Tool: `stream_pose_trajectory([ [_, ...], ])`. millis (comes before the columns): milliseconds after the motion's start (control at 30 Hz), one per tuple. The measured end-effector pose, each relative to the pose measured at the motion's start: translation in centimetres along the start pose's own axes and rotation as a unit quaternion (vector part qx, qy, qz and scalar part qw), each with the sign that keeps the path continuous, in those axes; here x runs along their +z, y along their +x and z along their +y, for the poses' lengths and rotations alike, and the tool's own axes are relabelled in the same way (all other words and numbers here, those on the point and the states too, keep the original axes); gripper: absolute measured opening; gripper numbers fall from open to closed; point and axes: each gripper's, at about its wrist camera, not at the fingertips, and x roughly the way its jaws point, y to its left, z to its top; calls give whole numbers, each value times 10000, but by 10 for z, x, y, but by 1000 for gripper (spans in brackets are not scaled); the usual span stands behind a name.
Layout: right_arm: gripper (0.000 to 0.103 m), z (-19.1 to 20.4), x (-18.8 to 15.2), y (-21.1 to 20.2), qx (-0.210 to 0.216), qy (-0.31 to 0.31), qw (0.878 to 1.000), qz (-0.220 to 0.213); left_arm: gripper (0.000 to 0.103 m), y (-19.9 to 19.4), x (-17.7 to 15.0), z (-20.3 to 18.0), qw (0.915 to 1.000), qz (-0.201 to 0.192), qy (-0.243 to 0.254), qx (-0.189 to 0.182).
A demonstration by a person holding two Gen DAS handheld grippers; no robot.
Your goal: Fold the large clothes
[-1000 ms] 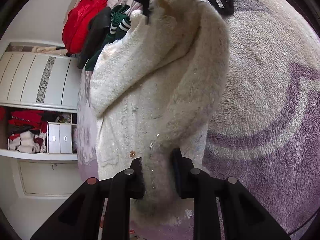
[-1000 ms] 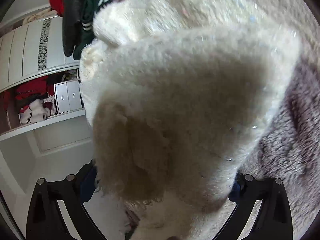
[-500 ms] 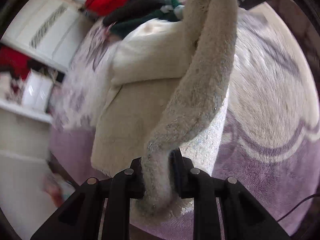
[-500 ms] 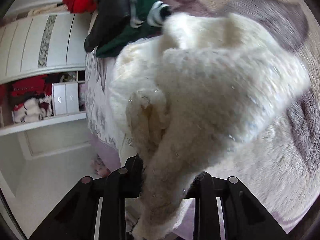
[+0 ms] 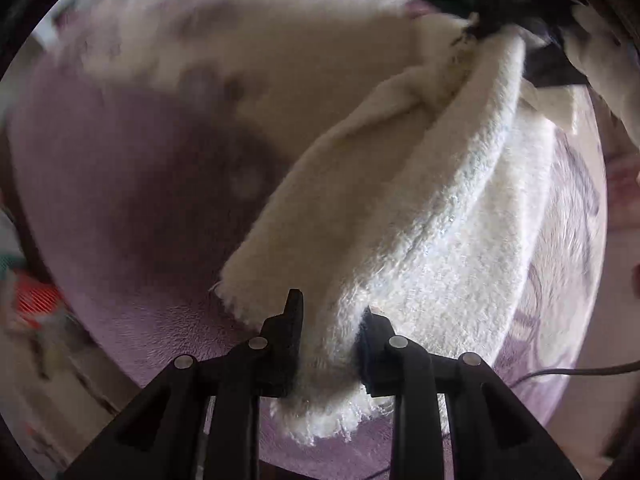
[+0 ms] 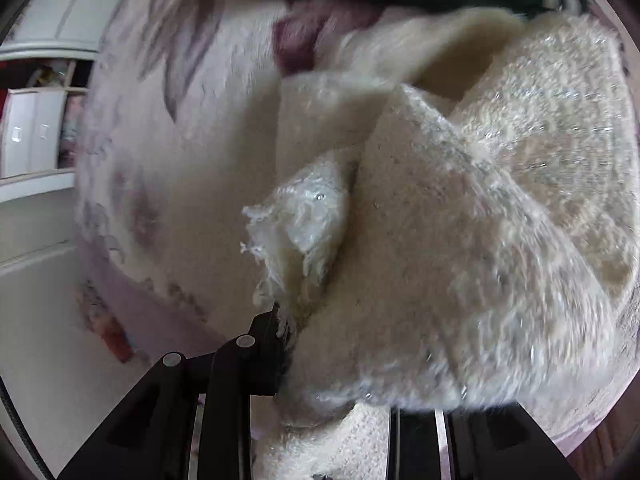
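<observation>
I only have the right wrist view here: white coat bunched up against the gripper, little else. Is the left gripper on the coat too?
Observer: Yes. A fold of the coat sits in the left gripper, and its jaws are opening.
Operator: How does the coat run from there?
Observer: As one long folded band, from the gripper up to the top right of the left wrist view.
Operator: Anything loose nearby?
Observer: A thin black cable shows at the lower right, by the edge of the blanket.

White fleece garment (image 6: 460, 260) hides right gripper's far finger.
</observation>
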Motion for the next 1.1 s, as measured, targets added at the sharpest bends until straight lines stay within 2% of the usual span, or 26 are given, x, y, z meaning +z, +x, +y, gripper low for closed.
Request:
stream_pose_trajectory([
  [100,42,8,6,19,-114,268,9995,106,37,10,11,39,9986,223,-292,-378],
  [133,55,10,7,20,4,308,9994,159,38,8,13,53,9981,218,-382,-426],
  [167,74,11,9,20,204,309,9991,202,38,4,14,65,9979,181,-445,-432],
  [233,87,7,6,15,630,260,9972,317,48,-1,13,89,9956,249,-574,-696],
  [300,87,-1,-4,2,973,222,9945,319,51,-3,10,111,9888,434,-891,-1119],
  [367,87,-18,-20,-17,1433,264,9892,177,51,-4,12,117,9824,571,-1041,-1443],
  [400,87,-26,-28,-26,1529,297,9878,67,51,-5,14,116,9801,602,-1064,-1565],
  [467,87,-52,-54,-46,1479,310,9881,-270,51,-5,21,111,9745,583,-1025,-1907],
  [500,87,-57,-62,-50,1336,332,9897,-398,54,-3,25,107,9739,598,-985,-1954],
  [567,87,-84,-92,-51,983,499,9924,-549,55,8,34,96,9772,661,-774,-1865],
  [667,87,-127,-138,-22,841,952,9915,-290,52,27,40,76,9874,651,-477,-1362],
  [700,87,-140,-153,-5,869,1100,9900,-135,36,30,42,75,9892,606,-424,-1262],
  [733,87,-151,-167,13,847,1201,9891,25,28,31,41,71,9919,502,-320,-1121],
  [767,87,-159,-180,32,899,1268,9877,159,26,30,40,69,9937,387,-232,-1023],
  [867,87,-173,-206,77,1290,1472,9797,424,22,27,33,71,9938,227,-186,-1072],
  [900,85,-175,-214,91,1608,1522,9741,464,21,27,32,72,9936,215,-196,-1090],
  [933,74,-175,-220,98,1854,1566,9693,388,21,23,26,78,9937,197,-193,-1091],
  [967,49,-174,-226,102,2068,1589,9651,259,20,21,22,80,9941,195,-189,-1051],
  [1000,41,-171,-229,102,2152,1577,9637,132,20,19,18,83,9942,196,-189,-1036],
  [1033,26,-169,-233,98,2220,1588,9620,34,19,15,14,84,9944,202,-195,-1017],
  [1100,22,-172,-242,88,2378,1714,9560,-67,19,5,1,88,9944,284,-153,-1009],
])
